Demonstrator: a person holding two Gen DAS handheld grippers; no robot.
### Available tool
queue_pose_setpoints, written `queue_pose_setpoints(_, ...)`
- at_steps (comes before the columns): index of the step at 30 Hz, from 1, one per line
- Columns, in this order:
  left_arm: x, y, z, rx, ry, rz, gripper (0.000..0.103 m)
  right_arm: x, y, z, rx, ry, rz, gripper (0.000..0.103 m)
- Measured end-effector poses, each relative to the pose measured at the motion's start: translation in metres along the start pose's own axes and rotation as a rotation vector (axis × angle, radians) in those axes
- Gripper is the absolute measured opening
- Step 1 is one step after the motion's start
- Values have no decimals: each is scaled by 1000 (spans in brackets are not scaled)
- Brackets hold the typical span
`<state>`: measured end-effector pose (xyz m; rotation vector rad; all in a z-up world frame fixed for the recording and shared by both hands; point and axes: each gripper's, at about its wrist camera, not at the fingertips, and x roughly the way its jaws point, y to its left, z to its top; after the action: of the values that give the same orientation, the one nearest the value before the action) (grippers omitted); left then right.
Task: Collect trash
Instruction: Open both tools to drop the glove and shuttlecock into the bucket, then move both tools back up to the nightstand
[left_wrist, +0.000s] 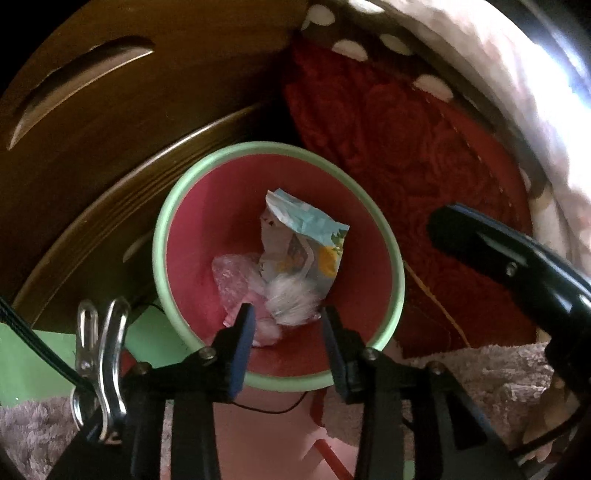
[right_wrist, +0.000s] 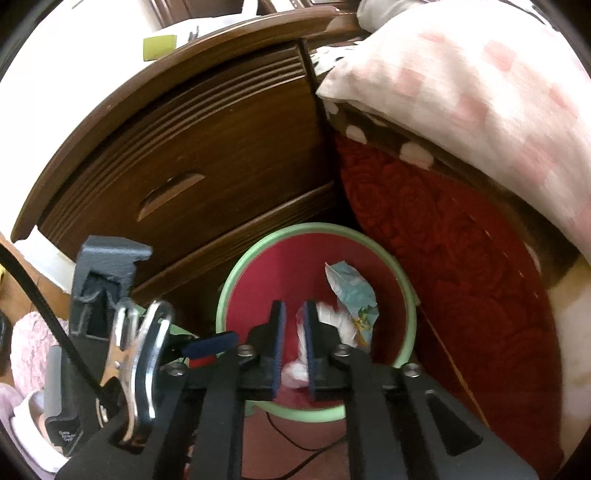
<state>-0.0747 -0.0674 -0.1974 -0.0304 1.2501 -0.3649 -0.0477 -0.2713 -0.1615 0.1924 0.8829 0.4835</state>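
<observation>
- Sitting low between dark furniture and bedding: a round bin (left_wrist: 392, 236), smooth plastic with a pale green rim and a deep red inner wall.
- Lying at the bottom of the bin: a crumpled printed wrapper (left_wrist: 306, 236), pale blue and white with yellow marks, creased and standing half upright.
- Resting just beside the wrapper, toward the near wall of the bin: a crinkled clear plastic bag (left_wrist: 236, 277) with pink showing through, and a fuzzy white tuft (left_wrist: 291, 299) touching it.
- Hovering above the near rim of the bin: left gripper (left_wrist: 286, 325), jaws standing apart with nothing pinched, black fingers faced with flat blue pads (left_wrist: 245, 332).
- Hanging over the near half of the bin: right gripper (right_wrist: 294, 347), jaws parted narrowly, pads (right_wrist: 279, 343) not pressing on anything; trash showing in the slit lies farther down in the bin.
- Showing in the right wrist view too: the same wrapper (right_wrist: 351, 291), tilted against the bin's far right wall.
- Standing behind and left of the bin: a dark brown wooden drawer front (right_wrist: 207, 155), glossy, grooved along its edges, with a curved cut-out handle slot (right_wrist: 171, 195).
- Pressing against the right side of the bin: a dark red blanket (right_wrist: 461, 258), plush, embossed with rose shapes.
- Lying above the blanket, up and right of the bin: brown cloth with white dots (left_wrist: 388, 48) and a soft pink-and-white checked quilt (right_wrist: 480, 85).
- Spreading under and in front of the bin: a shaggy pale rug (left_wrist: 491, 376).
- Clipping onto each gripper body, left of the bin: a shiny metal clip (left_wrist: 103, 362).
</observation>
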Motion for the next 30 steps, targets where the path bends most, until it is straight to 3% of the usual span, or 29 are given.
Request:
queue_pose_setpoints(4, -9, -1, 2, -4, -10, 5, 39, -4, -3, -1, 19, -12, 18, 23)
queue_pose_setpoints(9, -33, -6, 4, 24, -67, 18, 46, -9, 2, -2, 2, -30, 6, 24)
queue_pose_setpoints(15, -60, -5, 9, 3, -105, 15, 48, -23, 1, -1, 15, -68, 27, 28)
queue_pose_setpoints(30, -154, -20, 31, 38, -268, -7, 48, -90, 22, 7, -43, -185, 42, 29)
